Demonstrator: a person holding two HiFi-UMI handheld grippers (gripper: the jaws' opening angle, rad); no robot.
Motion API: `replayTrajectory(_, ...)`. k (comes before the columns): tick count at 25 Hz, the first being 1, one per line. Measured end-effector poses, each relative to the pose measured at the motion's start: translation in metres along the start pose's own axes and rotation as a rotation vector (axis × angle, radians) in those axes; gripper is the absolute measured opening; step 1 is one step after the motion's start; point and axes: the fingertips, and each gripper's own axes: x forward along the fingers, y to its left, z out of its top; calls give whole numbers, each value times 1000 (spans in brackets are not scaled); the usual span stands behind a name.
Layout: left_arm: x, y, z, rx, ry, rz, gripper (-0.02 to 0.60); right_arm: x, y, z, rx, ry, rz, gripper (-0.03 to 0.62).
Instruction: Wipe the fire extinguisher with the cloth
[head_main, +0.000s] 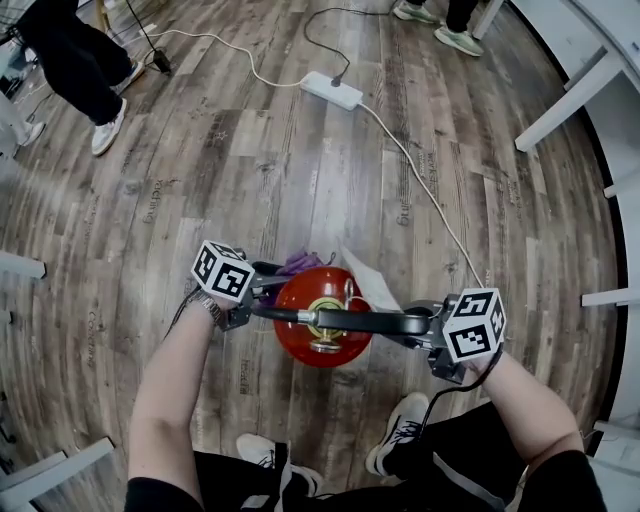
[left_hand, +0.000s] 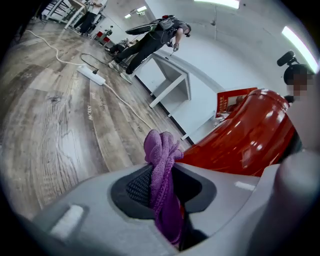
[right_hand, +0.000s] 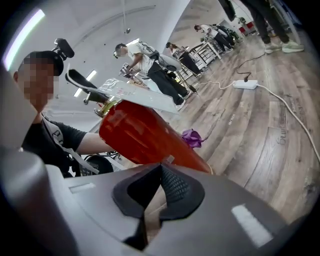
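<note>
Left gripper view alone shows the left gripper (head_main: 272, 290) fingers (left_hand: 137, 187) partway closed, pinching the purple cloth (left_hand: 161, 165). Right gripper (right_hand: 161, 167): fingers together, nothing clearly held. Head view: fire extinguisher (head_main: 310, 290) stands on the wooden floor (head_main: 250, 170) by the person's feet; 2 forearms reach forward, grippers angled down, flanking its top.

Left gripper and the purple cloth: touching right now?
Touching. The left gripper view shows the purple cloth pinched between the jaws of the left gripper, its bunched end sticking out past them.
</note>
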Motion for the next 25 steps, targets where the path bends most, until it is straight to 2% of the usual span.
replayTrajectory(6, 27, 50, -47, -90, 39, 109, 89, 5, -9, -4, 0, 31, -28, 5)
replayTrajectory(10, 40, 72, -60, -175, 4, 135, 92, 3, -8, -3, -29, 42, -34, 5)
replayTrajectory(13, 41, 74, -61, -196, -15, 133, 91, 2, -10, -8, -34, 54, -42, 5)
replayTrajectory(17, 27, 44, -37, -186, -77, 38, 91, -1, -11, -8, -32, 57, -50, 5)
replayTrajectory(23, -30, -47, 44, -79, -315, -176, 92, -1, 1, 3, -83, 51, -47, 5)
replayTrajectory(25, -55, -81, 63, -32, -368, -233, 91, 3, 5, 5, -97, 50, -43, 5)
